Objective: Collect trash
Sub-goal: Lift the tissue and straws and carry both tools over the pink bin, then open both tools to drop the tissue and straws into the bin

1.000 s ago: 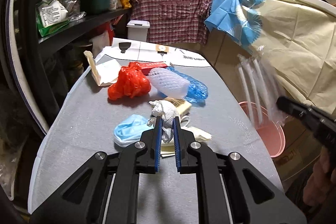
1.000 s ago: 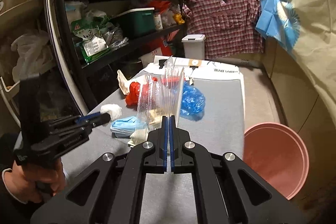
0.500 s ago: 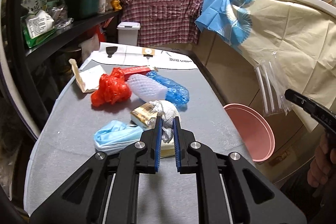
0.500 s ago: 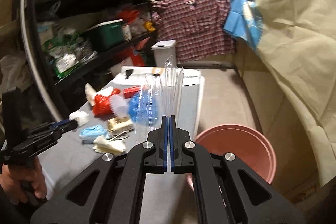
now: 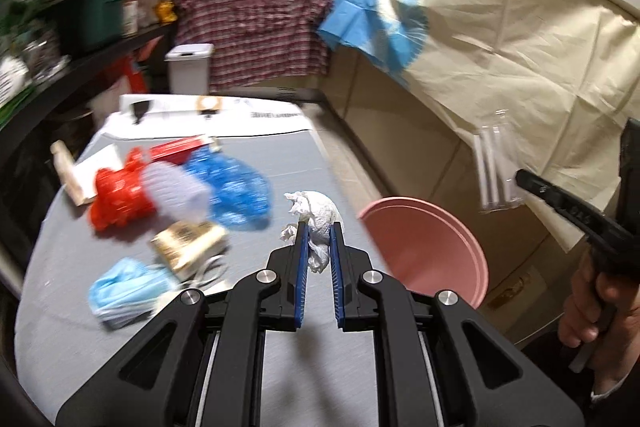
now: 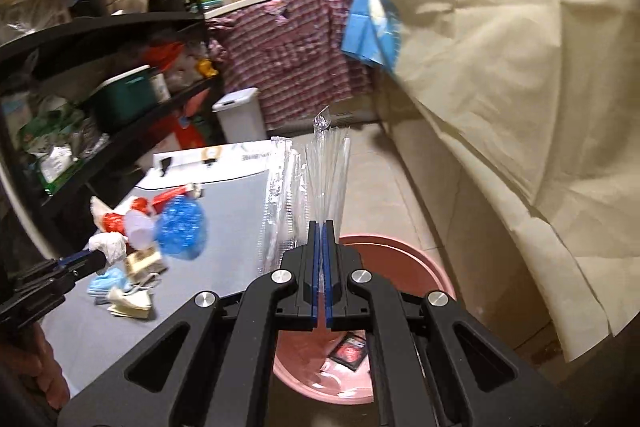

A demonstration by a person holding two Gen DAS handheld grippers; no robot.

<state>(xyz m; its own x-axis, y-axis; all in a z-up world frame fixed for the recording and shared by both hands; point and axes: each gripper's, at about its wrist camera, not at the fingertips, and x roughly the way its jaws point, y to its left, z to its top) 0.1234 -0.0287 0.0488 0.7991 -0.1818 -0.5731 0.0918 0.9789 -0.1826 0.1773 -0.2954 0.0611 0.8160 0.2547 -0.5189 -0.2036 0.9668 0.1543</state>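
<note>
My left gripper [image 5: 319, 227] is shut on a crumpled white tissue [image 5: 318, 213], held above the right edge of the grey table [image 5: 100, 331] beside the pink bucket [image 5: 432, 247]. My right gripper [image 6: 321, 227] is shut on a clear plastic bag [image 6: 308, 183], which stands up from its jaws right over the pink bucket [image 6: 400, 255]. A dark red packet [image 6: 349, 345] lies in the bucket's bottom. On the table lie a red bag [image 5: 120, 195], a white foam net [image 5: 176, 187], a blue bag [image 5: 236, 187], a gold-brown wrapper [image 5: 188, 243] and a blue face mask [image 5: 124, 291].
Black shelves [image 6: 120, 23] crowded with goods run along the table's left side. A white lidded bin [image 5: 189, 67] and a plaid cloth [image 5: 256, 27] stand at the far end. A cream cloth [image 6: 500, 67] drapes the right side. Tiled floor [image 6: 384, 187] lies between table and cloth.
Both grippers swung right, from over the table toward the pink bucket. The tissue came off the table's pile with my left gripper; the clear bag now hangs over the bucket.
</note>
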